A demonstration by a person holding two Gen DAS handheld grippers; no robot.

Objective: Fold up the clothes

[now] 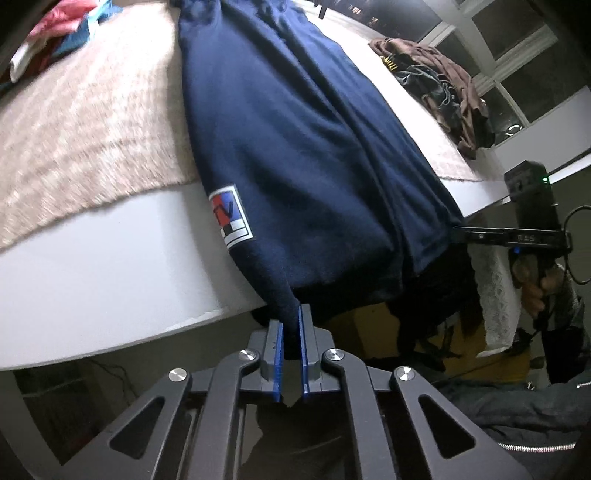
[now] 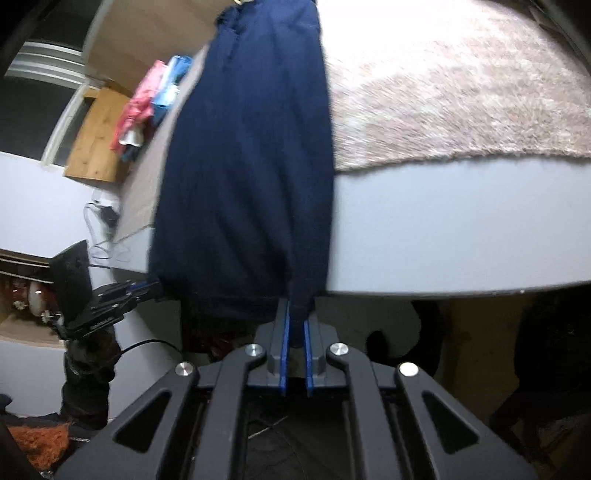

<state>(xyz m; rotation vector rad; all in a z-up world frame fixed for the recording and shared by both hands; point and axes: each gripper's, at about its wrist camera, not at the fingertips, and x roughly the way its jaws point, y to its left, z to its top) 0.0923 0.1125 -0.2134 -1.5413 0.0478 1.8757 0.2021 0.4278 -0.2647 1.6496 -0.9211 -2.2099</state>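
Observation:
A navy blue garment (image 1: 295,147) with a red, blue and white patch (image 1: 231,214) lies stretched over the white table's near edge (image 1: 110,266). My left gripper (image 1: 291,317) is shut on its lower left corner just below the table edge. My right gripper (image 2: 297,314) is shut on the other lower corner of the navy garment (image 2: 251,166). The right gripper also shows in the left wrist view (image 1: 458,234), at the garment's right hem. The left gripper shows in the right wrist view (image 2: 157,286), at the garment's left hem.
A pale pink fuzzy blanket (image 1: 85,129) covers the table top (image 2: 461,92). A brown and dark pile of clothes (image 1: 439,85) lies at the far right. Pink and blue clothes (image 1: 66,29) lie at the far left. Windows (image 1: 517,55) stand behind.

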